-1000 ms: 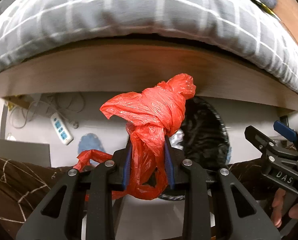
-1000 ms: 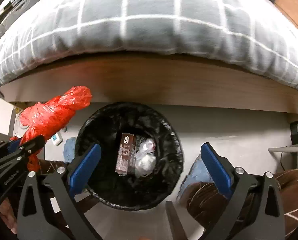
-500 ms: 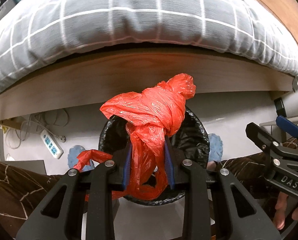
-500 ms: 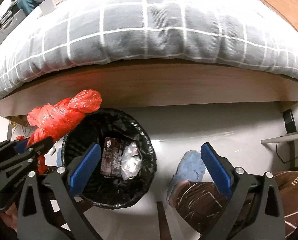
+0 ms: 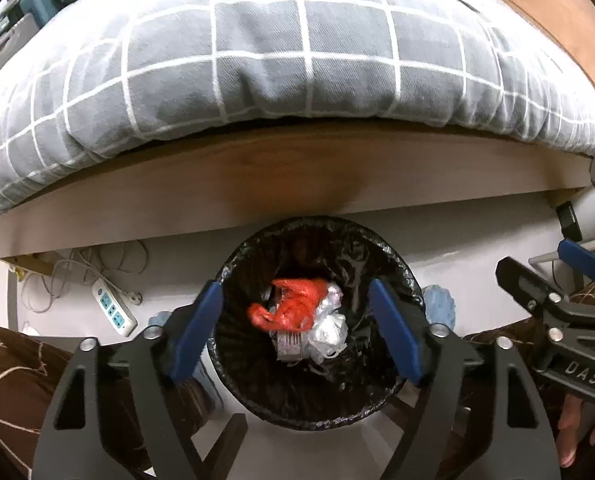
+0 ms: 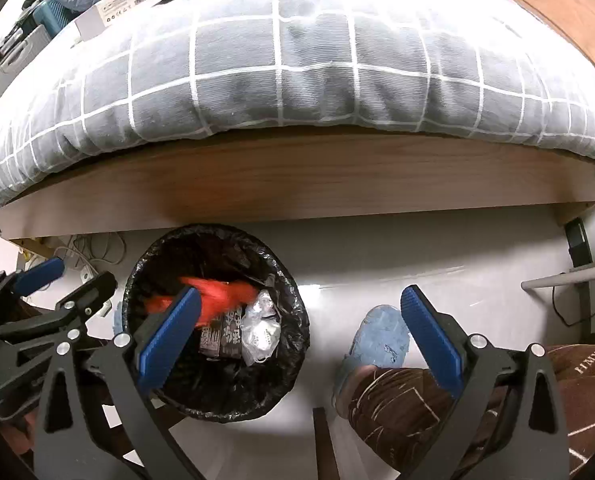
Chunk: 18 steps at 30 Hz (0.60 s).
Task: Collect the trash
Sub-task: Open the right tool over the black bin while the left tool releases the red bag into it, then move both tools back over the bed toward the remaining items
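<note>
Above the black bin (image 5: 317, 320), the left gripper (image 5: 297, 332) jaws are opening, empty, red bag (image 5: 293, 310) inside.

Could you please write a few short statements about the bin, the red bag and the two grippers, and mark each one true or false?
1. The red plastic bag lies inside the black-lined bin. True.
2. The left gripper is clamped on the bag. False: its jaws are opening with nothing between them.
3. The bin stands on the bed. False: it stands on the floor beside the wooden bed frame.
4. The right gripper holds nothing. True.
5. A white power strip lies on the floor. True.
</note>
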Available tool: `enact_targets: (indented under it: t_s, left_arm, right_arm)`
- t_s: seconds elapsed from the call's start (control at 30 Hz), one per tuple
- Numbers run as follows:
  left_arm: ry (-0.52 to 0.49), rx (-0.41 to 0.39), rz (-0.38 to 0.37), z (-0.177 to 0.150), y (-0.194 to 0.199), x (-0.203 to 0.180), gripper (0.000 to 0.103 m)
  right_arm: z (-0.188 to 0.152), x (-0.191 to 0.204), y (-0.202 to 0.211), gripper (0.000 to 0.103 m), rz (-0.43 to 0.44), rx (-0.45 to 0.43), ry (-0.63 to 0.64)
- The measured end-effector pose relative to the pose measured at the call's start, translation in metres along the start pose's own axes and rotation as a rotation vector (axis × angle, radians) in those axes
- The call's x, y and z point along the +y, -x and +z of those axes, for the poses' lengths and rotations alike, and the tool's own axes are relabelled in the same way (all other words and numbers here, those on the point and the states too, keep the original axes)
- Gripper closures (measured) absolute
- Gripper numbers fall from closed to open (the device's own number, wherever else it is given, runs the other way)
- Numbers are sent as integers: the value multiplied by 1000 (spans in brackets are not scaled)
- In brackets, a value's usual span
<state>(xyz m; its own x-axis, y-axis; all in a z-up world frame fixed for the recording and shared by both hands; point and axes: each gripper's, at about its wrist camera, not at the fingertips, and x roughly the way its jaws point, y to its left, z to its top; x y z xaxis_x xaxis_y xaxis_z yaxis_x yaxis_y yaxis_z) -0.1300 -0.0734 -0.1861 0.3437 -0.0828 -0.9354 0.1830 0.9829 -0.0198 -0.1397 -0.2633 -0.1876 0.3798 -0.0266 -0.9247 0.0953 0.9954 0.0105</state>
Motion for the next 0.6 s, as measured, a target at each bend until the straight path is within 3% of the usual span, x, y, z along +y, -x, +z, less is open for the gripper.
enact_targets:
  t_s: [0.27,0.6]
  left_arm:
    - [43,-77,6,6,28,15,6]
    - [68,-154,51,8,77,35,6]
  right_arm:
    - [6,6,28,7,-4,-70,13]
    - [16,16,77,7,-2,-177,40]
